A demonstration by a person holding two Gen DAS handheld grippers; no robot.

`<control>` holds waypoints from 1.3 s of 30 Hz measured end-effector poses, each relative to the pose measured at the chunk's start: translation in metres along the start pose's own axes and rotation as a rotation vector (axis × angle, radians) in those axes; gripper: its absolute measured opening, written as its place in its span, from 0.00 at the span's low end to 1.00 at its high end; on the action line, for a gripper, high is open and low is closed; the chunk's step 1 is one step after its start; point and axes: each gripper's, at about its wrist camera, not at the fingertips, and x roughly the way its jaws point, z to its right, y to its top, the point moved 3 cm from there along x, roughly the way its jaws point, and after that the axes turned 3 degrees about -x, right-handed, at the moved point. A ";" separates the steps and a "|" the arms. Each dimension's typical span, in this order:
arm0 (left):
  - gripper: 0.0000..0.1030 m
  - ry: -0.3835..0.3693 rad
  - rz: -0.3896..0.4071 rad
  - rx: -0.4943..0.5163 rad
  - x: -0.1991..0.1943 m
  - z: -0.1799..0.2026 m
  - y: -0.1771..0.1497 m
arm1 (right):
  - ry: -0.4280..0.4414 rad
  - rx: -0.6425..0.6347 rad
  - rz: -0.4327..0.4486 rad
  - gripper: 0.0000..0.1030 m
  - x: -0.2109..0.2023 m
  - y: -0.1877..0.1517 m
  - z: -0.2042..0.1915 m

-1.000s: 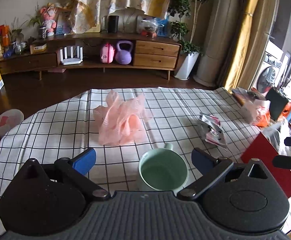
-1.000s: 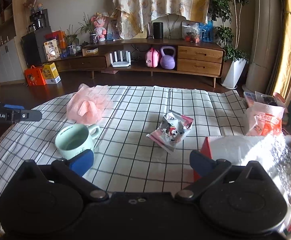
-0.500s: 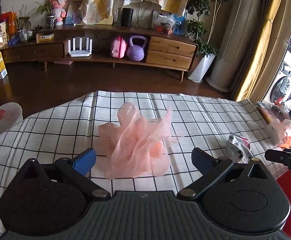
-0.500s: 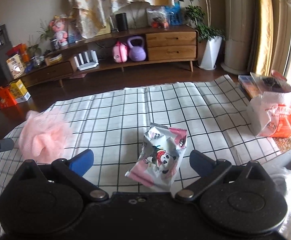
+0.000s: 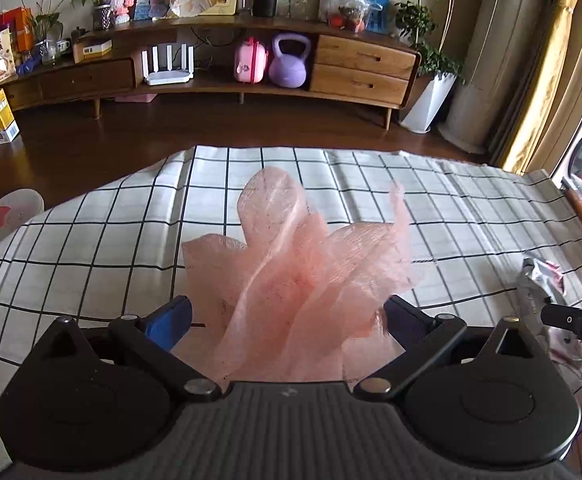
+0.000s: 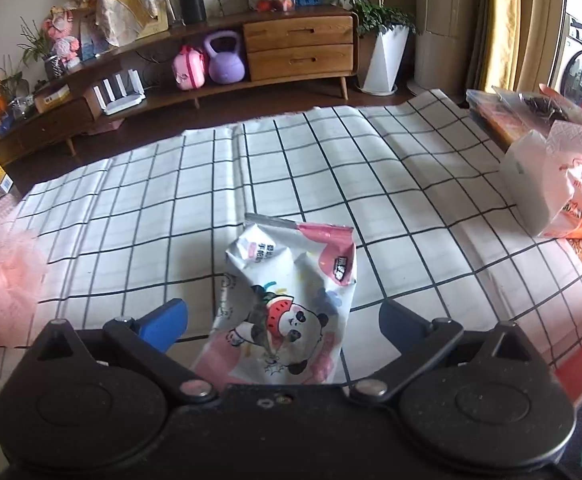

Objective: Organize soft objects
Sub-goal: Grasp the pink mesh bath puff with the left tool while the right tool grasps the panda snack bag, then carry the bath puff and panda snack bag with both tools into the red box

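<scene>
Left wrist view: pink mesh puff (image 5: 303, 276) now closer, between wide-apart left claw (image 5: 287, 318); right claw (image 6: 283, 320) likewise around snack packet (image 6: 287, 304).

Sheer pink mesh puff (image 5: 303, 272), glossy crinkly foil snack pkt (image 6: 287, 304), matt checked cloth (image 6: 371, 184)

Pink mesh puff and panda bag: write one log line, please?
left gripper: open around pink mesh puff | right gripper: open around panda snack bag

Pink mesh puff (image 5: 303, 276), crumpled panda packet (image 6: 287, 308)
</scene>
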 end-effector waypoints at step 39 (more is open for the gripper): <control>0.30 0.040 0.045 -0.115 -0.055 -0.028 -0.020 | 0.054 -0.094 0.046 0.64 -0.043 -0.018 -0.018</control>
